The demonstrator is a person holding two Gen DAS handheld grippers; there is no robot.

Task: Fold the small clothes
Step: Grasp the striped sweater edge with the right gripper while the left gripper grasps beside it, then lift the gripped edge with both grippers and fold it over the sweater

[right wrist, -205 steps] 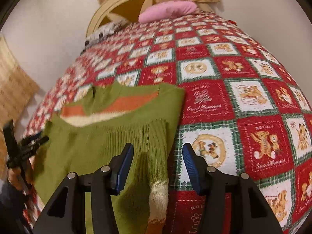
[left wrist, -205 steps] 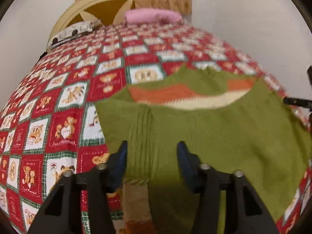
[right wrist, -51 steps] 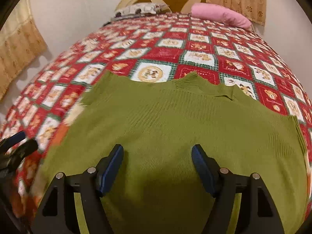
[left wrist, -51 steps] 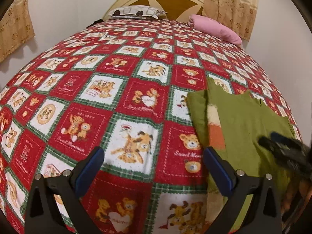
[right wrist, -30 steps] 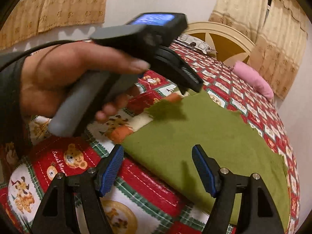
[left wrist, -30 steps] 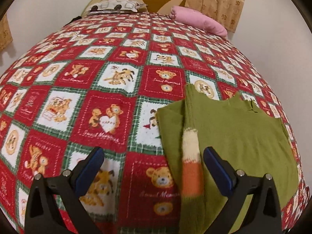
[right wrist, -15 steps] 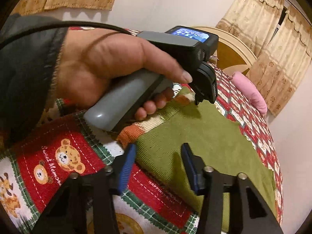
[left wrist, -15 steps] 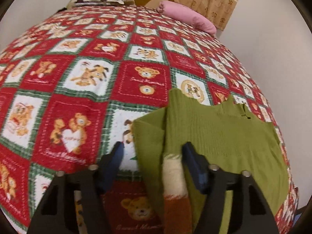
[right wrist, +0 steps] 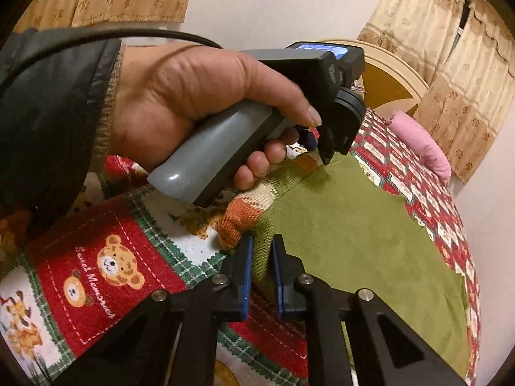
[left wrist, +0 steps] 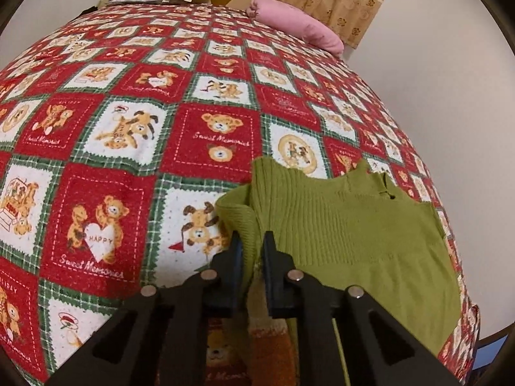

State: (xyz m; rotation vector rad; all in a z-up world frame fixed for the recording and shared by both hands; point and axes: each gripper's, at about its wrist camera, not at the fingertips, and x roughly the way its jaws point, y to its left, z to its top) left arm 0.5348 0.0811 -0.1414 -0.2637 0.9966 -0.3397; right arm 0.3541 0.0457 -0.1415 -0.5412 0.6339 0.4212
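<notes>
Both grippers, left gripper [left wrist: 249, 246] and right gripper [right wrist: 261, 249], pinch the folded green knit sweater's [left wrist: 354, 234] striped-sleeve edge (neck toward the pillows) on the red teddy-bear patchwork bedspread [left wrist: 128, 128].

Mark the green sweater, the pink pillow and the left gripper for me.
green sweater [left wrist: 354, 234]: left wrist view, on the ribbed back panel.
pink pillow [left wrist: 299, 29]: left wrist view, on the middle of its top.
left gripper [left wrist: 252, 251]: left wrist view, between the fingertips pinching the sweater's left edge.
</notes>
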